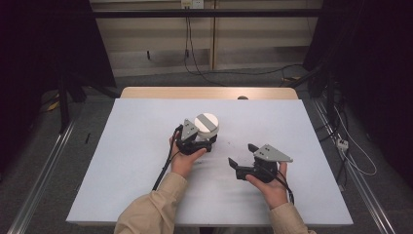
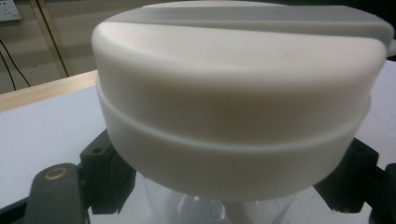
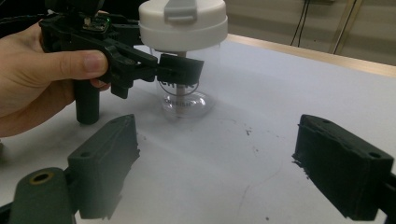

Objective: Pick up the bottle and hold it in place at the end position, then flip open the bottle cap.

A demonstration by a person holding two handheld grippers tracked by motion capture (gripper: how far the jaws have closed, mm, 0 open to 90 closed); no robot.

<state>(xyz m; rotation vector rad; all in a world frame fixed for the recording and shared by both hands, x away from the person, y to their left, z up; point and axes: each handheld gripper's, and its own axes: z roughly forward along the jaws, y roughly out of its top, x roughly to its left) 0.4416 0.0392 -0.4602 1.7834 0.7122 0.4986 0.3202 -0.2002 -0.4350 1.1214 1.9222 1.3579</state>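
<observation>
Item: clear jar (image 3: 184, 88), white lid (image 1: 206, 122) with grey handle on, standing upright on white table (image 1: 122, 161), just 11 o'clock of centre.

My left gripper (image 1: 197, 141): clamped on jar's clear body below lid, from 6 o'clock side.

My right gripper (image 1: 243, 161): jaws wide, nothing between, at 4 o'clock of jar, well apart.

Status, my judgement: jar secured; lid not yet off. Left: bring right gripper to lid, remove.

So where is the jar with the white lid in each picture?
High view: the jar sits mid-table, at the left gripper.
Left gripper view: its white lid looms close, above the jaws.
Right gripper view: top centre, clamped by the left gripper.
Shared landmark: the wooden table edge.
</observation>
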